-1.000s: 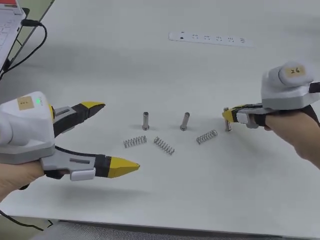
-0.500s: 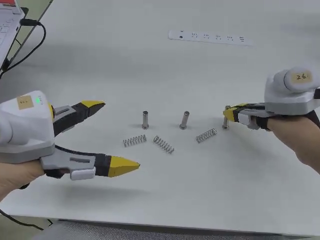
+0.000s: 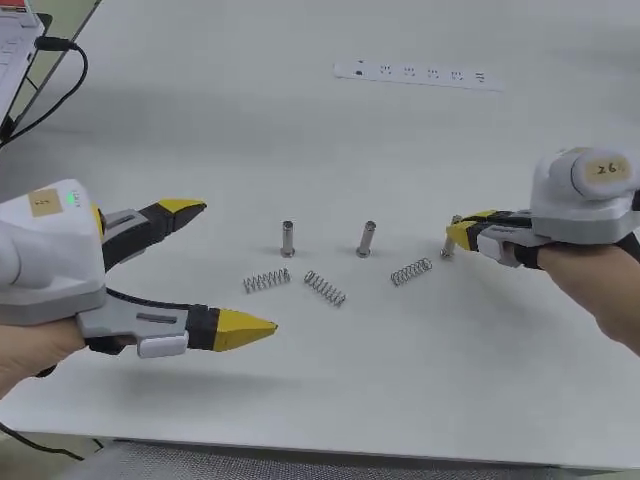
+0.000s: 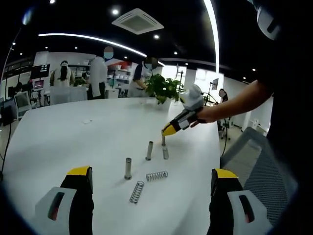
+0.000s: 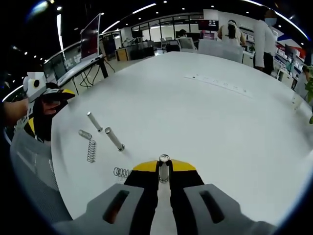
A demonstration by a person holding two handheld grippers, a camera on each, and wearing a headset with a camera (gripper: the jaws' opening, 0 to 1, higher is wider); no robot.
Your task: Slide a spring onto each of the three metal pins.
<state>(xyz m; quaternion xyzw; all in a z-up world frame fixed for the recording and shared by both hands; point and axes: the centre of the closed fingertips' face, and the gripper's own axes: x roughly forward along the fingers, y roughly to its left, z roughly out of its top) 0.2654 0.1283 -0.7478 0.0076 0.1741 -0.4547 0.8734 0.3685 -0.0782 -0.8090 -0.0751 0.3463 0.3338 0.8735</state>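
Two metal pins [image 3: 288, 238] [image 3: 367, 238] stand upright at the middle of the white table. Three springs [image 3: 266, 281] [image 3: 325, 288] [image 3: 412, 271] lie loose in front of them. My right gripper [image 3: 456, 233] is shut on the third pin [image 3: 449, 247], whose foot is at the table just right of the springs. The right gripper view has that pin [image 5: 164, 161] clamped between the yellow tips of the right gripper [image 5: 164, 170]. My left gripper [image 3: 222, 268] hovers wide open left of the springs, holding nothing. The left gripper view has the left gripper [image 4: 151, 172] with the pins [image 4: 128, 168] [image 4: 149, 150] between its tips.
A white power strip [image 3: 415, 75] lies at the far side of the table. A black cable [image 3: 60, 75] and a laptop corner [image 3: 15, 25] sit at the far left. People stand in the office beyond the table.
The right hand has drifted a little to the right and down, with the pin still in its jaws. The left gripper has held its place.
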